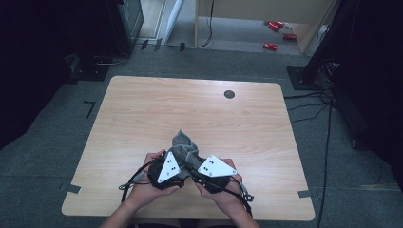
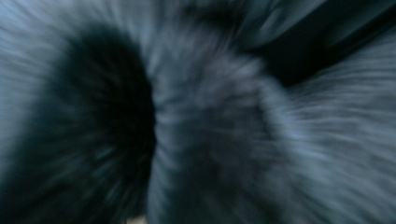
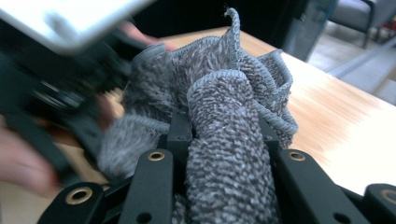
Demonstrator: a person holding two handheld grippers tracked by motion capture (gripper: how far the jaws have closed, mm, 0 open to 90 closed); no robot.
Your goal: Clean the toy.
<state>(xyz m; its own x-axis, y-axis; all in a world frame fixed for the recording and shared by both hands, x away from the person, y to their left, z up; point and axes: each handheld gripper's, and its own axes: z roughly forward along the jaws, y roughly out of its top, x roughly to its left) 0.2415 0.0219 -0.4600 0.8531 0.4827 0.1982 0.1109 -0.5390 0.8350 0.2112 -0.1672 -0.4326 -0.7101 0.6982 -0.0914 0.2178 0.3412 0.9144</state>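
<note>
Grey, nubbly terry cloth (image 3: 224, 140) runs up between my right gripper (image 3: 224, 154)'s two black jaws, a thick rolled fold of it packed into the gap and pressed from both sides, so that gripper is clenched on the cloth. Above the jaws the fabric bunches into ruffled, stitched edges, one corner curling upward at the top. From above, the cloth (image 1: 184, 145) sits as a small crumpled heap near the front middle of the wooden table (image 1: 142, 109), rising just beyond my two grippers and touching both.

My left gripper (image 1: 173, 166) is pressed right against the heap from the left side, its white three-cornered plate tilted toward the right gripper (image 1: 202, 170), whose own plate tilts back the other way; the two nearly meet over the cloth. Looking along my left jaws, I get a blurred mass of grey pile (image 2: 224, 130) very close to the lens, with a dark hollow at the left of it. The jaws themselves are lost in that blur, yet they stand fully clamped, with fabric crowding around them, so I take them as clenched on the cloth too.

My hands wrap both grippers from below, cables trailing off toward the table's near edge. A small dark round disc (image 1: 229, 94) lies well apart from the heap, near the far edge of the table.
</note>
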